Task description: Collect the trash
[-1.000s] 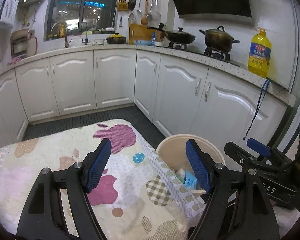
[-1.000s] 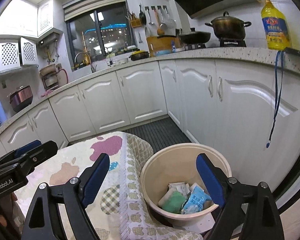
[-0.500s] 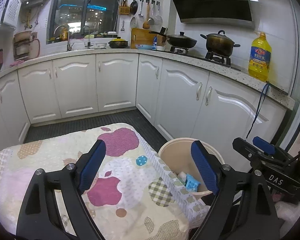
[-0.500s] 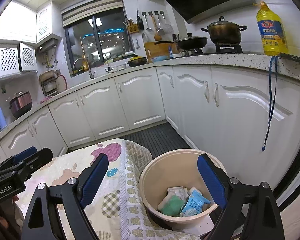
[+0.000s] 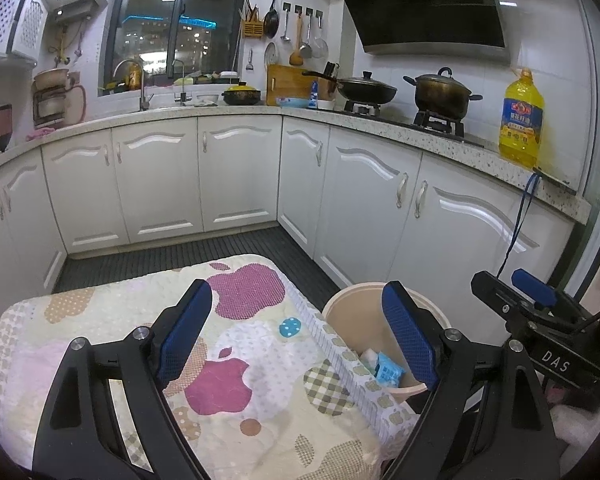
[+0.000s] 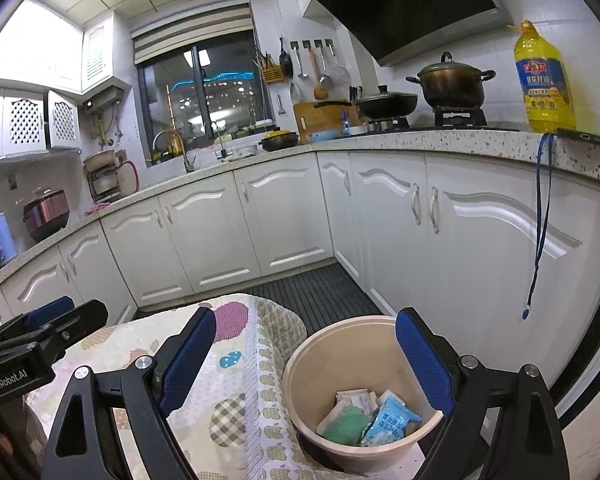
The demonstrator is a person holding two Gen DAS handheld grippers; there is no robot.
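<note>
Wrappers sit already in the beige bin [image 6: 354, 364], which stands on the floor just off the right edge of the table [image 5: 112, 320] with its apple-print cloth; from my right gripper [image 6: 314, 364] the bin lies straight ahead and below, its mouth between the spread blue fingers [image 6: 422, 364], so that arm is plainly the nearer one. My left gripper [image 5: 296, 332] hangs over the cloth with the bin off to its right, partly behind its right finger, fingers parted wide and holding nothing. The right is likewise wide open and empty. Inside the bin I make out a blue packet [image 6: 392, 420], a green packet [image 6: 346, 426] beside it and some white wrappers [image 6: 356, 398] behind, lying loose on the bottom. I see no trash on the part of the cloth that shows, so I judge the collecting is about finished; anything more would have to be hidden under my own fingers
</note>
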